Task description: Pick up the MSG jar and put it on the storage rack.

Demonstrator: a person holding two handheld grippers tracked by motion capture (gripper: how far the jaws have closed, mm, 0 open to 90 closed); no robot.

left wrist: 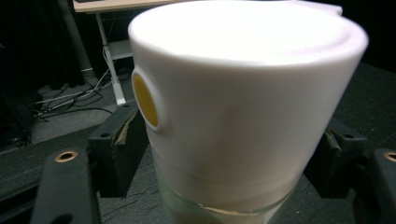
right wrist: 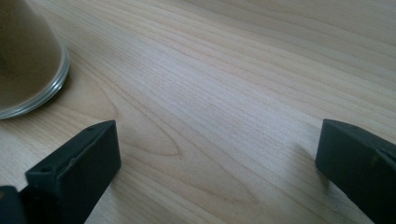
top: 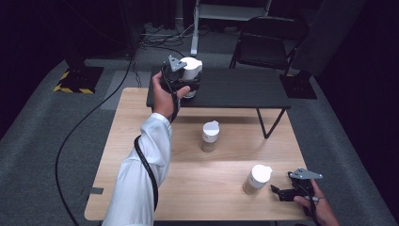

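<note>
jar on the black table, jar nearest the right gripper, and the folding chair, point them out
jar on the black table (top: 191,70), high view, on its white lid.
jar nearest the right gripper (top: 257,179), high view, on its white lid.
folding chair (top: 265,55), high view, on the dark seat.

**Dark room, grey carpet, two tables**

A light wooden table (top: 141,188) fills the lower centre. At its twelve o'clock edge stands a low black table (top: 244,89) on angled legs. Grey carpet (top: 42,141) covers the floor. A black folding chair (top: 268,44) stands at one o'clock, a white stand leg (top: 194,35) at twelve, cables (top: 160,40) at eleven, and a hazard-striped base (top: 77,77) at ten.
</note>
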